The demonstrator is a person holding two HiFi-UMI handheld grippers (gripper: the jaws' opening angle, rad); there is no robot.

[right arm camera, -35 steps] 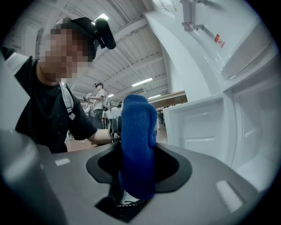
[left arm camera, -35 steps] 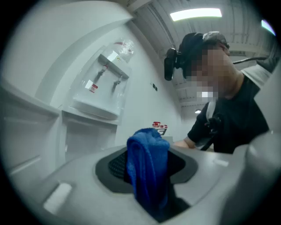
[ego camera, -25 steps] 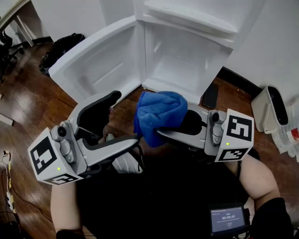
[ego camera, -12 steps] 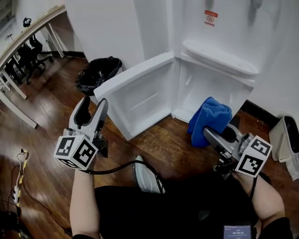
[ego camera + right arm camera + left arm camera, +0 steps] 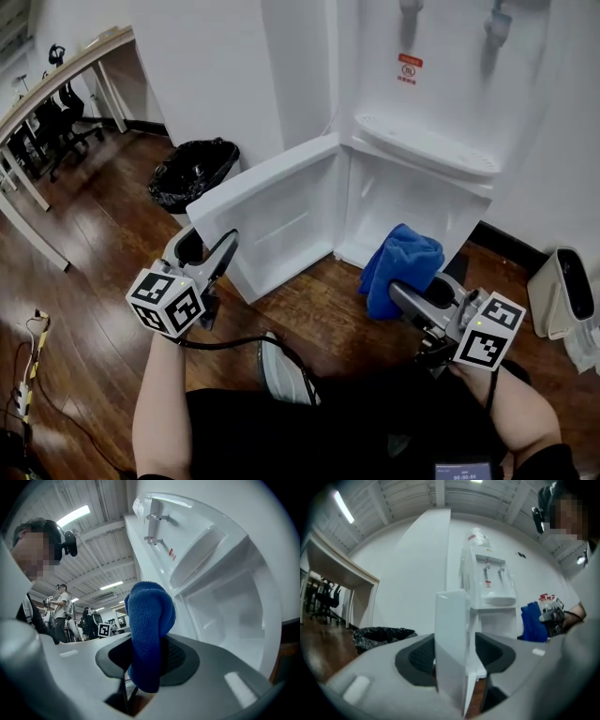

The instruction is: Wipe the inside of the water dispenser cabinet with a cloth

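Two grippers: left gripper (image 5: 208,244), right gripper (image 5: 412,287). One cloth (image 5: 403,262), one dispenser (image 5: 427,103), one door (image 5: 281,206), one bin (image 5: 192,169), one desk (image 5: 66,75).

Fuzzy blue cloth (image 5: 403,267), glossy wood floor (image 5: 94,281)

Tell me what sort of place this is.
Probably an office or similar workplace: a standing water dispenser, a desk with office chairs under it, and a lined waste bin.
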